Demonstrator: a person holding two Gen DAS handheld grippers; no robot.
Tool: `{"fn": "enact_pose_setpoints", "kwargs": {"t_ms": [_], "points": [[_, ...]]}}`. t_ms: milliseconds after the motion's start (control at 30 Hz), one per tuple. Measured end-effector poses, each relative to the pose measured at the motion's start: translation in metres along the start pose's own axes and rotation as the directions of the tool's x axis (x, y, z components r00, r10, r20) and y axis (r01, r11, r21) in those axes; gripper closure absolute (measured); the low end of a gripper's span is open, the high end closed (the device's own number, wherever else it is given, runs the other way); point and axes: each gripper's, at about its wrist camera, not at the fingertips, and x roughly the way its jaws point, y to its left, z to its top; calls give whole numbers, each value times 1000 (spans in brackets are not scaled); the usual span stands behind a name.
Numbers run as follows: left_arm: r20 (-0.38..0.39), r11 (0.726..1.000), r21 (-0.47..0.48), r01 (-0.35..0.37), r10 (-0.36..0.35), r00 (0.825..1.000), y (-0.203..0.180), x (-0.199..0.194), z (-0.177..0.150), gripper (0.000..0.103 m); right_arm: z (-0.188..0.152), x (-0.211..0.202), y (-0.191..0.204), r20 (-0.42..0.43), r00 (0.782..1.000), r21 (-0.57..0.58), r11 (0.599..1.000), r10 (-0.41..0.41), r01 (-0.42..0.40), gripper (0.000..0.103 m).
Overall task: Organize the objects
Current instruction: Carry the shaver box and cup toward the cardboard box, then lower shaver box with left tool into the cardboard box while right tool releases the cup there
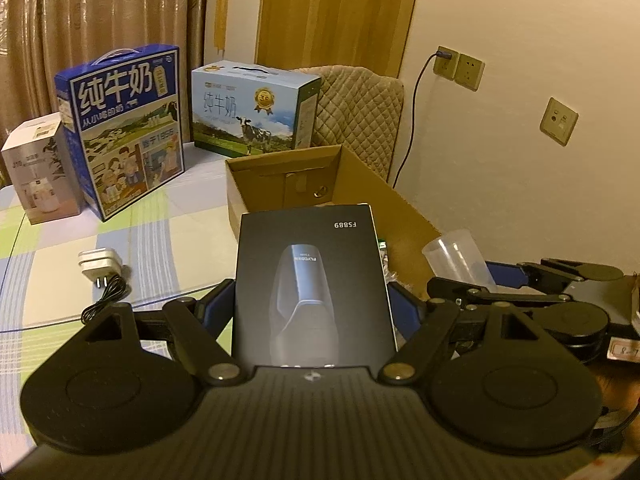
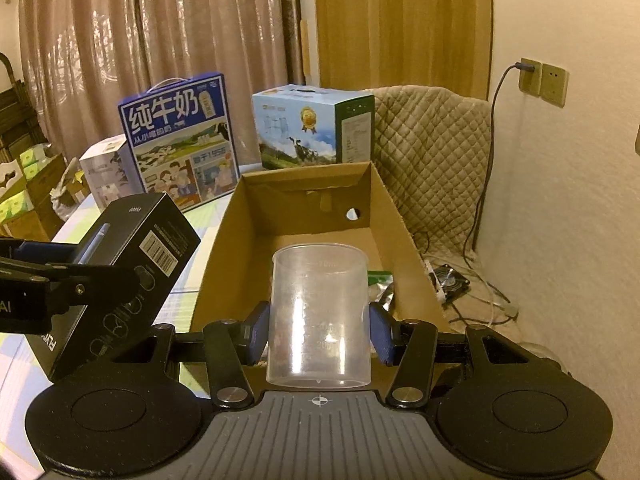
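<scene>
Fingers: my left gripper [image 1: 312, 308] pinching black box [image 1: 312, 280], right gripper [image 2: 319, 328] pinching clear cup [image 2: 319, 316]; cardboard box [image 2: 400, 216] just ahead.

"FS889" on black box [image 1: 314, 280]; "纯牛奶" on milk carton [image 1: 120, 128]

Looks like a room in somebody's home, probably a dining or living area. There's a table with a pastel checked tablecloth [image 1: 60, 248], long beige curtains [image 2: 160, 40] behind it, and a chair with a quilted cover [image 2: 432, 152] against the wall. Two milk gift cartons [image 1: 124, 128] [image 1: 256, 112] sit along the table's far edge, with a phone charger [image 1: 98, 266] lying nearer, plus wall sockets [image 1: 460, 66].
</scene>
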Motion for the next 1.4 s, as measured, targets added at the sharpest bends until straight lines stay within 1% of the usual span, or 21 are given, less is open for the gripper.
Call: {"fn": "enact_pose_setpoints", "kwargs": {"t_ms": [133,367,567,667,733,767,800,867,1133,1400], "points": [[-4,1000,4,7,-7,1000,-4,9,4,27,6,4,-7,1,1000,5,1000,0,0,54],[1,1000,12,13,-13,1000,-10,27,23,27,22,19,-23,1,1000,23,1000,-12,12,54],[0,1000,-3,18,-18,1000,-12,45,36,27,31,28,-34,0,1000,40,999,-22,22,54],[11,1000,-10,22,-22,1000,-16,53,41,26,32,31,-39,-2,1000,46,999,-28,28,54],[35,999,-26,31,-30,999,-15,60,45,26,33,33,-42,-3,999,56,998,-33,33,54],[42,999,-38,34,-32,999,-14,64,47,23,32,34,-44,-4,999,62,998,-34,34,54],[44,999,-47,26,-24,999,-13,68,48,17,32,34,-46,-6,999,66,997,-35,36,54],[45,999,-38,2,0,999,-13,71,48,17,31,33,-49,-8,999,73,997,-37,37,54],[1,998,-55,-17,17,1000,6,67,27,17,28,35,-50,-15,999,82,996,-28,29,54],[-12,997,-72,-22,21,1000,15,63,18,17,30,37,-40,-12,1000,77,997,-4,5,54]]}}
